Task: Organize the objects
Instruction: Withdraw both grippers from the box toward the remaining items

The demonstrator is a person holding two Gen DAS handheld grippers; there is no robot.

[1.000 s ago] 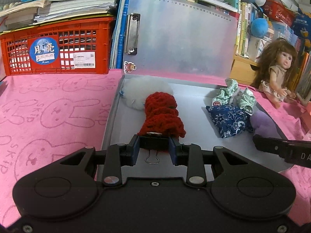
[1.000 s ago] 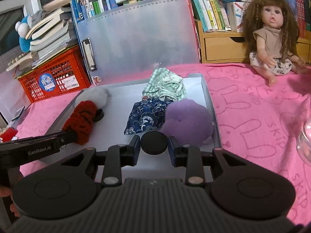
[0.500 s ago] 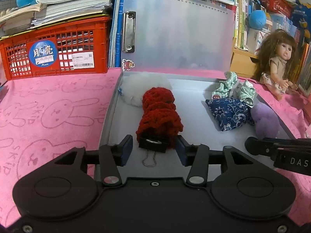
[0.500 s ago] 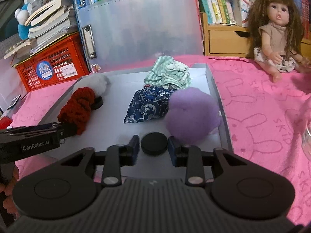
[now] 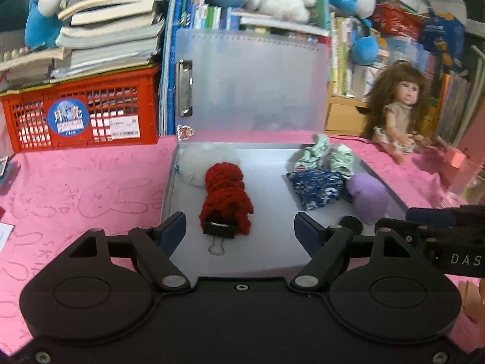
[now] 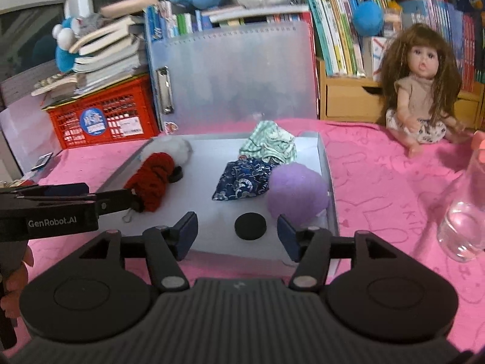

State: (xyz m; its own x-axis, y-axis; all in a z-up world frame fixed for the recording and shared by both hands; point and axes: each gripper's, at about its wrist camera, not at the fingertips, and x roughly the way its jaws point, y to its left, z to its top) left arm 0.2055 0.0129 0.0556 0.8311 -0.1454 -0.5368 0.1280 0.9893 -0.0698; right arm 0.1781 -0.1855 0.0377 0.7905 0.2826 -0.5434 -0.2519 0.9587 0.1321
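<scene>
Stood released, left gripper [image 5: 239, 227] before the clipped red yarn [image 5: 225, 200], right gripper [image 6: 236, 232] around the black disc [image 6: 250, 226].

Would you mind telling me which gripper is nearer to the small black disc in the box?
The right gripper: its open fingers flank the black disc. The left gripper sits open farther left, around the binder clip on the red yarn.

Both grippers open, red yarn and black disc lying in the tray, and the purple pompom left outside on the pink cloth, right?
Not quite: the purple pompom lies inside the tray, by its right wall, as the right wrist view shows. The rest holds: both grippers open, red yarn and black disc in the tray.
</scene>
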